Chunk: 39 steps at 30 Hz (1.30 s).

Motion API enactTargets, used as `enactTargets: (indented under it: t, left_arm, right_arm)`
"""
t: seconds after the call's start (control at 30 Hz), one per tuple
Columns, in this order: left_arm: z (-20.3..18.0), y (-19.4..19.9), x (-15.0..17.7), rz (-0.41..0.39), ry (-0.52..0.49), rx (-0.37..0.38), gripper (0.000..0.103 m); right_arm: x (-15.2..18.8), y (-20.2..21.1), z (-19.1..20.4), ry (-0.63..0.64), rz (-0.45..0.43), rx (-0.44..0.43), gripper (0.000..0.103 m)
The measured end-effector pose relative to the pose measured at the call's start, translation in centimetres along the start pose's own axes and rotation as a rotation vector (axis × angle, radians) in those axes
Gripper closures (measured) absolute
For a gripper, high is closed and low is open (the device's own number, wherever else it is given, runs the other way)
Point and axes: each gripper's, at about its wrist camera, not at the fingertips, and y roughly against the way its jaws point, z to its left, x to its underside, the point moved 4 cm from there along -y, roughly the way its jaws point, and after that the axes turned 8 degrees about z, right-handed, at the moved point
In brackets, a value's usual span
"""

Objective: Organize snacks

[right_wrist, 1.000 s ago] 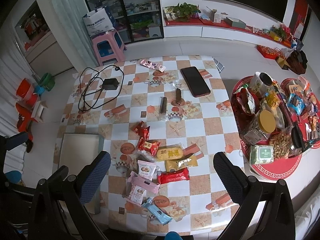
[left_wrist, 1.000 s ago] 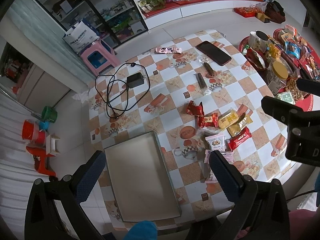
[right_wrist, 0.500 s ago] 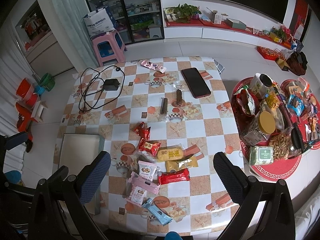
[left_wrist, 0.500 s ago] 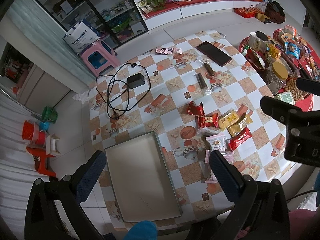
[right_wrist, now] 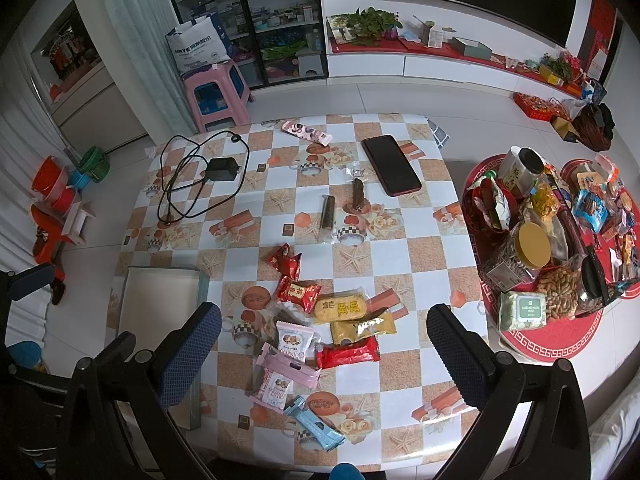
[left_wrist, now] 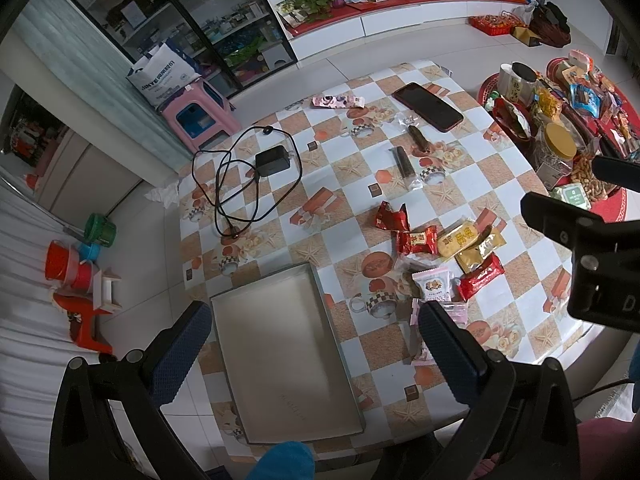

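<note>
Several wrapped snacks lie in a loose pile on the checked table [right_wrist: 400, 248]: red packets [right_wrist: 298, 292], a yellow cake [right_wrist: 340, 307], a red bar [right_wrist: 347, 354], pink packets [right_wrist: 290, 368] and a blue bar [right_wrist: 314, 426]. The pile also shows in the left wrist view [left_wrist: 448, 256]. An empty grey tray [left_wrist: 280, 352] sits at the table's near left corner. My left gripper [left_wrist: 312, 356] is open above the tray. My right gripper [right_wrist: 324, 356] is open above the snack pile. Both hold nothing.
A black phone [right_wrist: 391, 165], a charger with its cable [right_wrist: 220, 170], two dark wrapped sticks [right_wrist: 328, 212] and a pink packet [right_wrist: 306, 133] lie further back. A red round table [right_wrist: 560, 340] crowded with jars and snacks stands at the right. A pink stool [right_wrist: 216, 96] stands behind.
Both grippers have drifted very slightly; the view barely shifts. Nothing on the table has moved.
</note>
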Motion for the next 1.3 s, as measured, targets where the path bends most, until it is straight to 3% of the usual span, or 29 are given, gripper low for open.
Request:
enactTargets:
  t: [0.17, 0.27, 0.5, 0.73, 0.83, 1.13, 1.3]
  left_arm:
    - [0.9, -0.9, -0.7, 0.031, -0.008, 0.007, 0.000]
    - [1.7, -3.1, -0.3, 0.093, 0.008, 0.014, 0.000]
    - [0.9, -9.1, 3.2, 0.259, 0.020, 0.039, 0.000]
    - [-2.0, -13.0, 5.4, 0.340, -0.036, 0.069, 0.000]
    - [-3.0, -14.8, 5.8, 0.369, -0.036, 0.098, 0.000]
    - [-6.0, -19.3, 6.6, 0.460, -0.014, 0.163, 0.000]
    - [-9.2, -20.9, 6.4, 0.467, -0.042, 0.200, 0.000]
  right_arm:
    - [0.0, -0.5, -0.7, -0.030, 0.032, -0.020, 0.000]
    - [0.7, -1.8, -1.9, -0.077, 0.080, -0.031, 0.000]
    - [5.0, -7.9, -4.4, -0.130, 0.296, -0.027, 0.000]
    - [11.6, -15.7, -2.5, 0.032, 0.554, -0.033, 0.000]
    - [13.8, -18.0, -1.3, 0.123, 0.614, -0.017, 0.000]
    - [16.2, -23.2, -0.7, 0.286, 0.659, 0.081, 0.000]
    - [15.5, -23.9, -5.0, 0.188, 0.657, 0.166, 0.000]
